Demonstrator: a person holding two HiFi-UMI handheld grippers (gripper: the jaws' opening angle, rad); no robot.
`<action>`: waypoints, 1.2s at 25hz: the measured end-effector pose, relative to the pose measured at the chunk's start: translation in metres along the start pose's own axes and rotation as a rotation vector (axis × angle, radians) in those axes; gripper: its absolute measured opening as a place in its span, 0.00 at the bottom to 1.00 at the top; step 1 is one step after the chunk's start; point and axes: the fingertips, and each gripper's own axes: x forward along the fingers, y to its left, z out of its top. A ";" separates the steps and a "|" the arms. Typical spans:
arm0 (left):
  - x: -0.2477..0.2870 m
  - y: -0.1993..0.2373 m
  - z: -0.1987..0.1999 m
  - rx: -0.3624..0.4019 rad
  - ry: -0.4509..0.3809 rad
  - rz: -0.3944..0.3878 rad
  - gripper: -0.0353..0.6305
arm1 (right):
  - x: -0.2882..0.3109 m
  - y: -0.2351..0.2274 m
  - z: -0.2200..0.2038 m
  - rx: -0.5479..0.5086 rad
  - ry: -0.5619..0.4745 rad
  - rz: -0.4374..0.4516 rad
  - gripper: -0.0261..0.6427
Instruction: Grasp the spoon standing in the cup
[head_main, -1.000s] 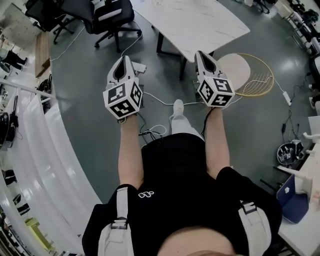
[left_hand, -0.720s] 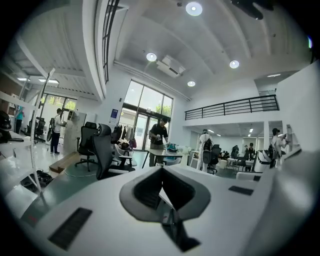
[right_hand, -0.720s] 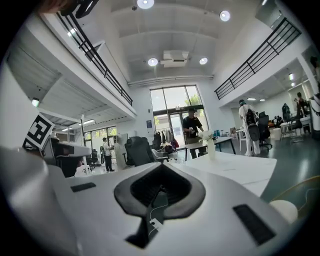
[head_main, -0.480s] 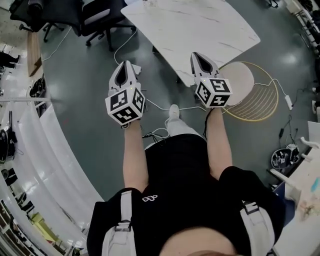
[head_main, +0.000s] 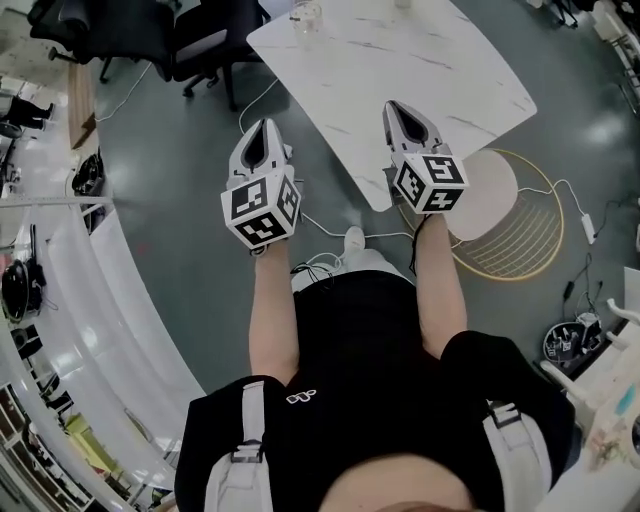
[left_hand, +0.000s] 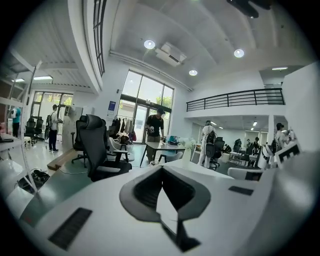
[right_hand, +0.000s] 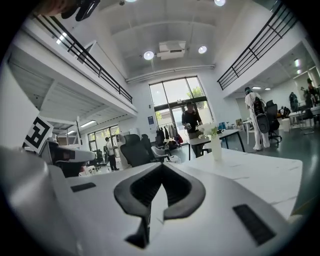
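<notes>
This looks like the approach step, with nothing grasped yet. The left gripper (head_main: 265, 126) and right gripper (head_main: 392, 106) are held out level, side by side, ahead of the person's body. The right one is over the near corner of the white marbled worktop (head_main: 440, 80), and the left one is over the floor (head_main: 170, 150) just off the worktop's edge. In each gripper view the dark-padded fingers (left_hand: 145, 189) meet at their tips, with nothing between them. Both pairs are closed and empty.

The cup (head_main: 305, 13) is most likely the small clear glass standing upright at the far edge of the worktop. It is well ahead of both pairs of fingers, roughly between their two lines and nearer the left pair's. It is too small in the head view to tell whether a spoon stands in it, and neither gripper view shows it clearly. The right gripper view shows only a white vase (right_hand: 215, 145) holding flowers, well ahead of those fingers.

The next move probably calls for getting closer. One pair of fingers would then need to part and come to either side of the spoon's handle above the rim. A thin handle in light glass could tip the cup if it is nudged.
</notes>
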 end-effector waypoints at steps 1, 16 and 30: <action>0.003 0.001 0.002 0.001 0.002 0.006 0.08 | 0.004 0.001 0.000 0.001 0.003 0.011 0.05; 0.059 -0.021 0.007 0.040 0.025 -0.049 0.08 | 0.026 -0.038 0.021 0.031 -0.050 -0.010 0.05; 0.158 0.018 -0.006 -0.050 0.085 -0.076 0.08 | 0.134 -0.039 0.014 -0.082 0.030 0.012 0.05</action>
